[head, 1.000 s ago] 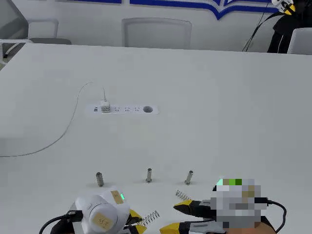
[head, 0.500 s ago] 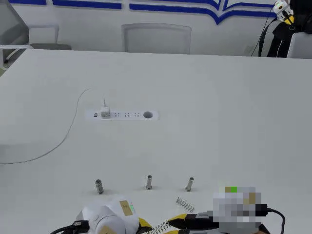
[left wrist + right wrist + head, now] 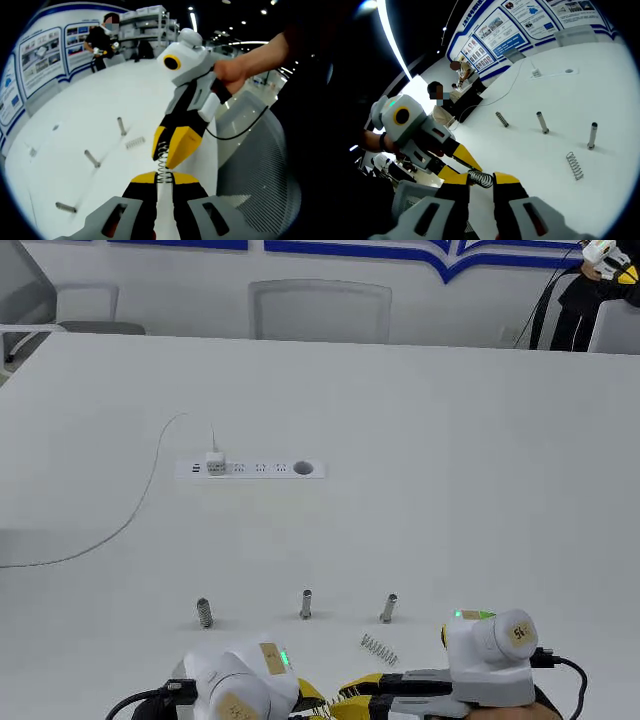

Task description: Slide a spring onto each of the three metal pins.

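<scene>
Steel coil spring (image 3: 161, 159) spans both yellow-tipped tongs: left gripper (image 3: 163, 176) pinches one end, right gripper (image 3: 481, 178) seems clamped on the other. Ahead of them stand three slim metal pins (image 3: 306, 603), one already sleeved; a second loose spring (image 3: 378, 648) lies nearer.

My right gripper (image 3: 481, 182) has its yellow jaws pinched on the held spring (image 3: 479, 177), and the left gripper (image 3: 468, 172) is meeting it from the side. On the white surface (image 3: 530, 155) I see a sprung pin (image 3: 501, 119), a middle pin (image 3: 541, 122) standing bare, an end pin (image 3: 591, 135) also bare, and a loose spring (image 3: 574, 165) lying flat near the end pin.
</scene>
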### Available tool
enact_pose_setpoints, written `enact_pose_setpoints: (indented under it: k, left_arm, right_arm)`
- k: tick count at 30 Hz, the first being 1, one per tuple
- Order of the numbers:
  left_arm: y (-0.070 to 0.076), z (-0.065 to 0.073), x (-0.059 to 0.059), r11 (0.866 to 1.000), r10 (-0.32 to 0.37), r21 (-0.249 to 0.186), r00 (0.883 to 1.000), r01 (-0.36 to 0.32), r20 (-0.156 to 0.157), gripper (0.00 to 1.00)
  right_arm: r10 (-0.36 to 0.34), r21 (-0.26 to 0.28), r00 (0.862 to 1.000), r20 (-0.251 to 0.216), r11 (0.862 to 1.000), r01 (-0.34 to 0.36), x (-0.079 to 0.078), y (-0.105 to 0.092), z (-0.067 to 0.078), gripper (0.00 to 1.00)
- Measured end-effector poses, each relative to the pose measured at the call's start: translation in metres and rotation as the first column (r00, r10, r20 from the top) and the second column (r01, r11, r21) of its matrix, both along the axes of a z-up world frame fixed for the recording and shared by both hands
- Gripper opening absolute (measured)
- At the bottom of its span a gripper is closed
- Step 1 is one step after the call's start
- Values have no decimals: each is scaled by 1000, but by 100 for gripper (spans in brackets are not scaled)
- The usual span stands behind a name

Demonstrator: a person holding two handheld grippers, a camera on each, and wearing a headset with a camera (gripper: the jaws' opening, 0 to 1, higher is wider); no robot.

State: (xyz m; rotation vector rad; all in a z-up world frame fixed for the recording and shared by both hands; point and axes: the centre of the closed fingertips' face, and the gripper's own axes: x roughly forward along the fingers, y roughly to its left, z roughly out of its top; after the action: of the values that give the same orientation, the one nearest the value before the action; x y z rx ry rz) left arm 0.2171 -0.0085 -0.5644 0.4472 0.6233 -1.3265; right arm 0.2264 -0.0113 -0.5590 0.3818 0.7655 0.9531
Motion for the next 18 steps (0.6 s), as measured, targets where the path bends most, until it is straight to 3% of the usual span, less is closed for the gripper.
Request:
enact_pose_setpoints:
  k: [10, 18]
  left_arm:
    - [-4, 4, -3, 999, -41, -8, 999, 41, 10, 10]
    - [-11, 13, -1, 996, -75, -41, 997, 75, 8, 9]
  right_arm:
    - [53, 21, 999, -12, 998, -52, -8, 5, 11, 13]
    - [100, -39, 995, 22, 994, -99, -7, 1, 22, 12]
